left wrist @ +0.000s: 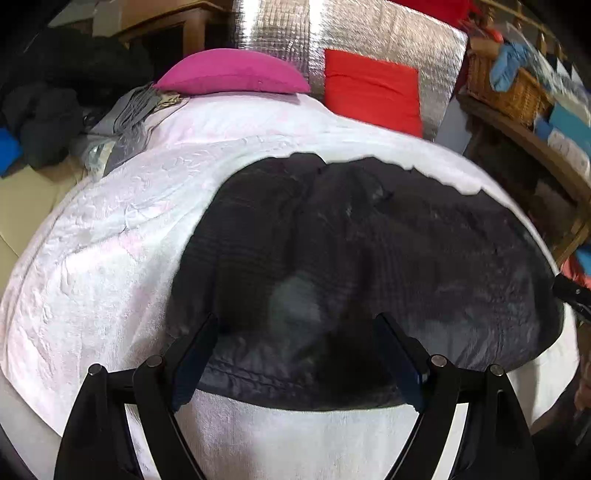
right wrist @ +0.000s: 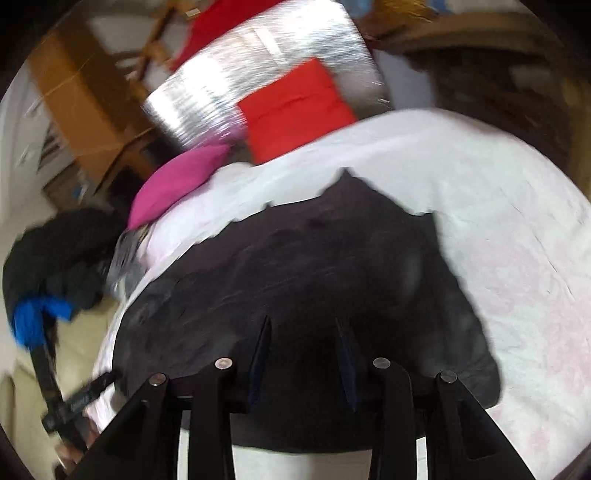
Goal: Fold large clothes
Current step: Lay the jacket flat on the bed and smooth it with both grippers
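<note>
From the left wrist camera, the left gripper (left wrist: pixel 297 328) stands with its jaws spread wide and nothing between them. Just beyond and below its fingertips lies the black garment (left wrist: pixel 369 266), spread in a rumpled heap on the white blanket (left wrist: pixel 110 258), its near hem running across between the two fingers. Far ahead of the claw sit a magenta cushion (left wrist: pixel 232 72) to the left and a red cushion (left wrist: pixel 373 94) to the right, the latter against a silver quilted panel (left wrist: pixel 369 33). Off to the right is a wicker basket (left wrist: pixel 506 92).

From the right wrist camera, which is blurred, the right gripper (right wrist: pixel 303 325) has its jaws partly apart, gripping nothing that can be seen. The black garment (right wrist: pixel 295 266) lies directly under and ahead of the fingertips.
</note>
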Tool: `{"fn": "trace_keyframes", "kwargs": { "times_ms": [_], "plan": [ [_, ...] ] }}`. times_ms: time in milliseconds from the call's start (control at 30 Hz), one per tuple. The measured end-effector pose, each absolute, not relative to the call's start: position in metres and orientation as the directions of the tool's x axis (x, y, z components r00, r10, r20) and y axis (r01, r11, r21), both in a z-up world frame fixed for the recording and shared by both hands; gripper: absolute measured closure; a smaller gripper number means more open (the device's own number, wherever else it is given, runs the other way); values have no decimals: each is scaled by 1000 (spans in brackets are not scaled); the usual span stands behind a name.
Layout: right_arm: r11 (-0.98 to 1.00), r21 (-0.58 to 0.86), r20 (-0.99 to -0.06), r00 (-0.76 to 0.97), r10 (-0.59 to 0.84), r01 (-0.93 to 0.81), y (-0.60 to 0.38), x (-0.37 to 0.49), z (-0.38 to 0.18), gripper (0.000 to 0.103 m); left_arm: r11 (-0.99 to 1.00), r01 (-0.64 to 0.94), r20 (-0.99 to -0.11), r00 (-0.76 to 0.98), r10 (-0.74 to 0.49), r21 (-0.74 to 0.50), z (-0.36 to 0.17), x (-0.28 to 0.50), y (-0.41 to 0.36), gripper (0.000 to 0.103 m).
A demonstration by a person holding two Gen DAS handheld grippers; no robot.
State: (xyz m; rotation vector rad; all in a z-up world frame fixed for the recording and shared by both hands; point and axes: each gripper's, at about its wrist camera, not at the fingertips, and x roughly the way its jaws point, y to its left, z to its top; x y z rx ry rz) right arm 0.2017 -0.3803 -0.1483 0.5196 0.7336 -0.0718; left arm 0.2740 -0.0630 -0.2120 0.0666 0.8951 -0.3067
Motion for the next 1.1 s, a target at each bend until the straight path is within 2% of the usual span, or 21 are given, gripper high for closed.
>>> {"fn": "trace_keyframes", "kwargs": {
  "times_ms": [167,267,433,533,567,600,667,733,900,1000,1100],
  "plan": [
    [903,394,-729,657,194,171,-336,214,-169,64,951,300,-781,611,-128,78,-214,269,-83,17],
    [934,310,-778,613,140,180,-322,218,-178,64,951,297,-781,613,-116,92,-217,266,-86,17],
    [925,353,-707,688,164,142,-319,213,-157,64,953,289,-784,611,-107,95,-219,271,-90,17],
    [931,348,-712,678,186,111,-308,222,-162,63,952,288,-782,616,-98,108,-219,267,-92,17],
    [933,342,-730,657,188,113,-304,226,-167,49,951,289,-782,616,-97,110,-220,269,-92,16],
    [939,322,-758,627,180,120,-300,232,-175,41,951,289,-782,616,-95,112,-221,269,-93,16],
    [951,286,-768,621,155,117,-294,237,-174,41,950,289,-781,618,-92,117,-221,268,-93,16],
    [950,294,-735,660,156,103,-297,229,-164,41,950,290,-780,618,-95,114,-220,269,-92,16],
    [919,263,-646,761,-58,294,-345,195,-139,42,963,247,-759,645,-82,106,-207,270,-77,16],
    [857,252,-658,729,-188,449,-383,178,-140,42,985,150,-736,676,-37,89,-199,277,-52,16],
    [796,258,-707,668,-230,548,-410,170,-151,42,997,56,-769,639,8,57,-207,290,-32,16]
  ]
}}
